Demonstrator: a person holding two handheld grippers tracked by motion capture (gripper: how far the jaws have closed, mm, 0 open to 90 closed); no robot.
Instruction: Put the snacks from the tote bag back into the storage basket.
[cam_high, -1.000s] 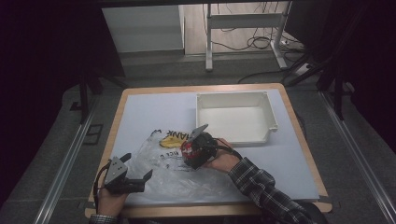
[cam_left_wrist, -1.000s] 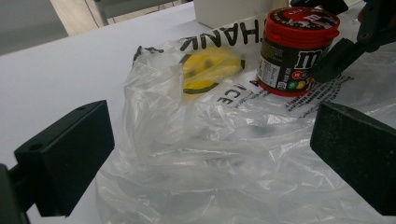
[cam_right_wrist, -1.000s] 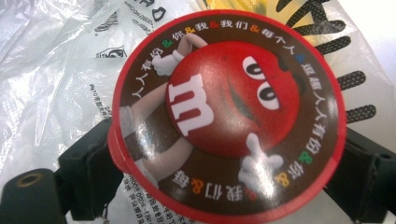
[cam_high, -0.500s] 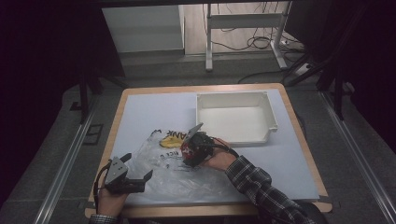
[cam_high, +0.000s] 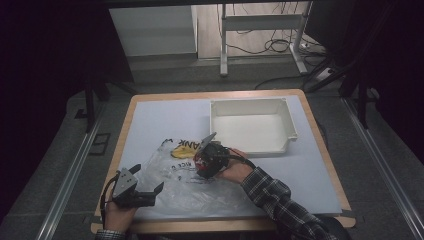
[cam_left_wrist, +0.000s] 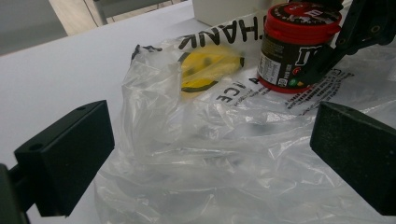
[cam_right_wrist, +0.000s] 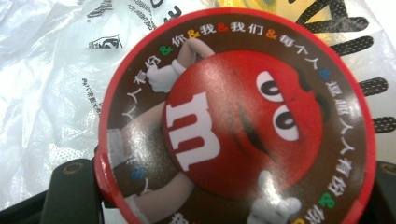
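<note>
Two tongs at the plastic bag (cam_high: 190, 185): right tongs (cam_high: 204, 165), jaws just closed, grip the candy jar (cam_left_wrist: 294, 46) standing on it; left tongs (cam_high: 150, 192) gape open at its near edge.

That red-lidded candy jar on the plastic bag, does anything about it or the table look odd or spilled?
Nothing is spilled or broken. The candy jar stands upright on the crumpled plastic bag, lid on, with the right gripper shut on it. The bag lies wrinkled and bunched rather than flat. The white bin sits squarely behind.

In the right gripper view, the candy jar's lid (cam_right_wrist: 236, 121) hides its body and is cut off by the bottom edge. The lettering on the plastic bag (cam_left_wrist: 224, 154) is partly hidden behind the jar.
</note>
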